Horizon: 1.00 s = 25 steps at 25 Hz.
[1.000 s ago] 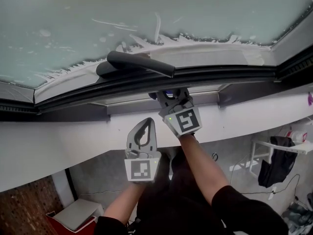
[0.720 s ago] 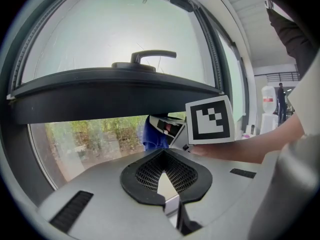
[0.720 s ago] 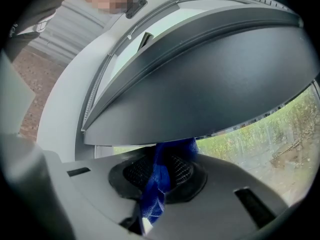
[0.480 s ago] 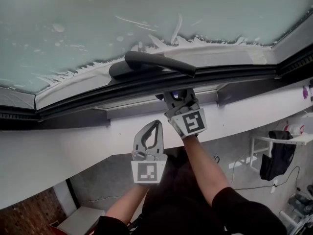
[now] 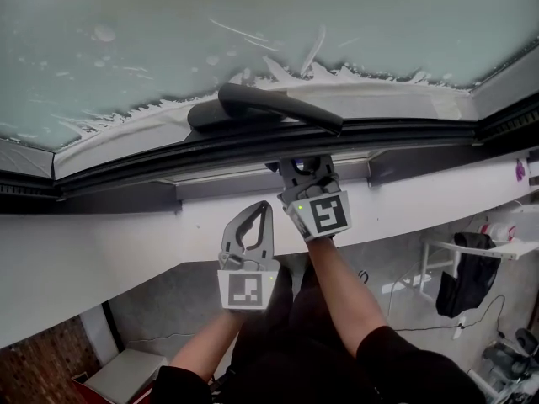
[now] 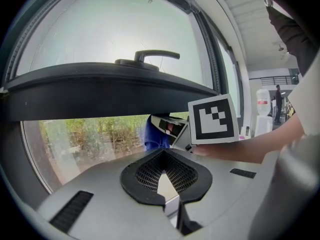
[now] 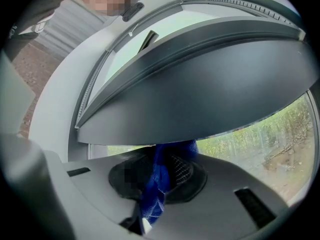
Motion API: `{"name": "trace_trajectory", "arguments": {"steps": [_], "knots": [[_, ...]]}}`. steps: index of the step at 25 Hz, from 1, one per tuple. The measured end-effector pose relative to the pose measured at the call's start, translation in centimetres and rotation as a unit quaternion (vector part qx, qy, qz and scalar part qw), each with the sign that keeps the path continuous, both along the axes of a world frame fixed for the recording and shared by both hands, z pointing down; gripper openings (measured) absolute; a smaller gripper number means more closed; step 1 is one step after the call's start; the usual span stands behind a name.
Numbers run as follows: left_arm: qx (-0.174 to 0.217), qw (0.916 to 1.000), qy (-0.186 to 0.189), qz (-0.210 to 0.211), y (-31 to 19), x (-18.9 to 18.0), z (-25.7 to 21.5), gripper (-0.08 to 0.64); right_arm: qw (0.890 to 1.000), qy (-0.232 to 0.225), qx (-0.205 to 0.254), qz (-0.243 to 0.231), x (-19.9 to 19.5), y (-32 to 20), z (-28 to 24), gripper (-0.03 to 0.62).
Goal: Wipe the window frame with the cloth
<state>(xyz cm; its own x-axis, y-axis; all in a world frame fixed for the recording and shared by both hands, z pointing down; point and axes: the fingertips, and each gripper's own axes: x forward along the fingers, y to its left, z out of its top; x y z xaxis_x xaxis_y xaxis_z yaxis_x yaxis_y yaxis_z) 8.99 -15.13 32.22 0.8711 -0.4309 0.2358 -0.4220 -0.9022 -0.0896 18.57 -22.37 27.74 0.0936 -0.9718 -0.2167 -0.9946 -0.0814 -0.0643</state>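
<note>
Under the dark window frame (image 5: pixel 253 146), my right gripper (image 5: pixel 296 167) clamps the blue cloth (image 7: pixel 156 181), whose top meets the frame's underside. Just beside it, my left gripper (image 5: pixel 259 213) hangs lower, jaws together, empty.

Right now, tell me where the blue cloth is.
The cloth is clamped in the right gripper's jaws, held up at the underside of the dark window frame, just below the handle at the head view's centre.
</note>
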Motion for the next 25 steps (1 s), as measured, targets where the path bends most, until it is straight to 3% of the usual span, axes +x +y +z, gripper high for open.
{"name": "trace_trajectory", "arguments": {"steps": [4, 8, 12, 25], "knots": [[-0.016, 0.9995, 0.011, -0.025, 0.3, 0.5, -0.1, 0.003, 1.0, 0.012, 0.003, -0.01, 0.3, 0.2, 0.0, 0.032], [-0.003, 0.9998, -0.006, -0.02, 0.9, 1.1, 0.1, 0.003, 1.0, 0.004, 0.003, -0.014, 0.7, 0.5, 0.1, 0.032], [-0.013, 0.9995, 0.006, -0.03, 1.2, 1.9, -0.1, 0.003, 1.0, 0.002, 0.002, -0.009, 1.9, 1.3, 0.1, 0.032], [-0.012, 0.9999, -0.008, 0.004, 3.3, 6.0, 0.2, 0.003, 1.0, -0.002, 0.002, 0.014, 6.1, 4.0, 0.1, 0.032]]}}
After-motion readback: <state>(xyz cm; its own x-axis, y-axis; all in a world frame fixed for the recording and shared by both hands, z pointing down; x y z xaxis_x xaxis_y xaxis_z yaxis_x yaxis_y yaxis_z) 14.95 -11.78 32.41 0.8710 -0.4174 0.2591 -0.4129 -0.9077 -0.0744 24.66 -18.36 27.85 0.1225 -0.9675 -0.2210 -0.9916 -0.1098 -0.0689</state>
